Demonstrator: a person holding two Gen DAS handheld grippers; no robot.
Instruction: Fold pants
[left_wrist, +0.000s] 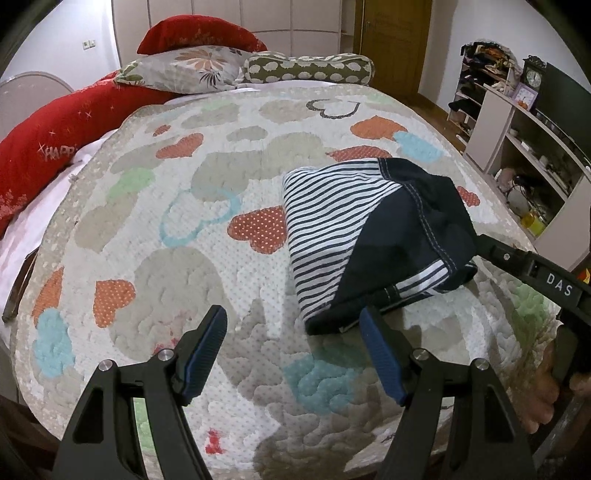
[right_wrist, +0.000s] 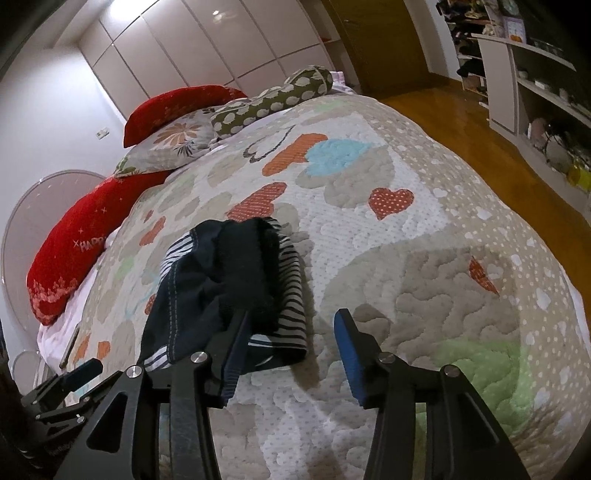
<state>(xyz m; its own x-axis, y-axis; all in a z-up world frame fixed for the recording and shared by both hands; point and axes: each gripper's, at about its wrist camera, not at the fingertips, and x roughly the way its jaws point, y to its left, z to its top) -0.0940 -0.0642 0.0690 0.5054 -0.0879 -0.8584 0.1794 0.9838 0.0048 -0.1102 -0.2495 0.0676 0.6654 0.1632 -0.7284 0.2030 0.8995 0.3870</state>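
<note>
Left wrist view: the left claw (left_wrist: 293, 328) hangs over the heart-patterned quilt (left_wrist: 177, 229) with its blue pads wide apart and nothing between them. The pants (left_wrist: 354, 229), navy with a white-and-navy striped panel, lie bunched on the quilt just beyond and to the right of this claw; their near hem sits just behind the right-hand pad. From the right edge the right claw (left_wrist: 436, 280) reaches in, one finger passing under the pants' near hem and one along the far side of the heap. A hand (left_wrist: 550, 391) shows at the lower right. Beyond the pants, at the head of the bed, lie a floral pillow (left_wrist: 184, 68), a spotted bolster (left_wrist: 310, 68) and red cushions (left_wrist: 55, 144).

Right wrist view: the right claw (right_wrist: 291, 332) stands open. Its left finger (right_wrist: 236, 343) is against the pants (right_wrist: 229, 280), with cloth draped over it; its right finger (right_wrist: 349, 350) is clear of them, over bare quilt (right_wrist: 424, 229). The pads do not clamp the cloth. The left claw (right_wrist: 74, 373) pokes in at the lower left, beside the pants' near corner.
</note>
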